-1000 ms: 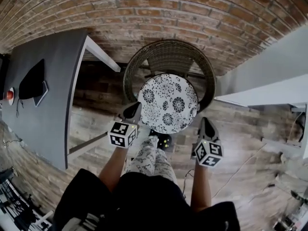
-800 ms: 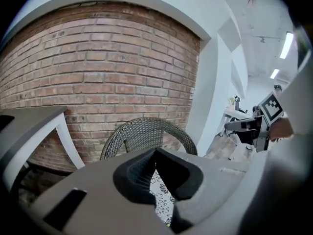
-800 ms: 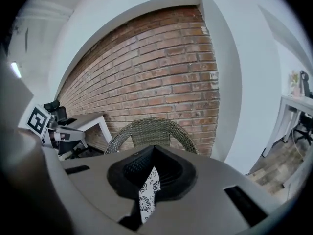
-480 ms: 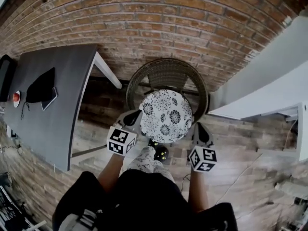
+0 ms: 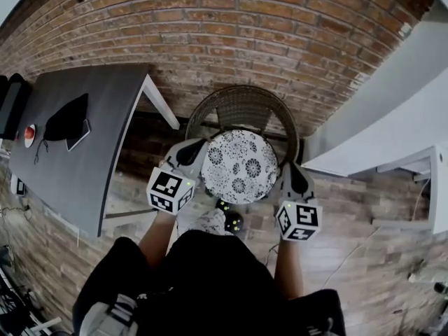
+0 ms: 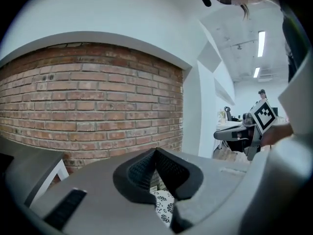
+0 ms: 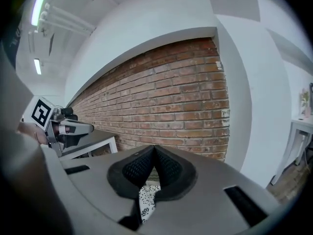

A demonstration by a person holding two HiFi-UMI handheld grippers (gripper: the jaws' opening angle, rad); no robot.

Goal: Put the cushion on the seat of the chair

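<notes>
Left gripper (image 5: 192, 152) and right gripper (image 5: 289, 176) clamp the round cushion (image 5: 241, 166), apparently level, pattern up.

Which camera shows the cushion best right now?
Head view: the whole round cushion shows over the chair, pinched at both edges. The left and right gripper views each show only a patterned sliver of it between shut jaws.

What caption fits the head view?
Left gripper and right gripper hold a floral cushion by its edges over the wicker chair.

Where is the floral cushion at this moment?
The cushion is at the head view's centre, over the wicker chair, its edges gripped by the left gripper and right gripper.
</notes>
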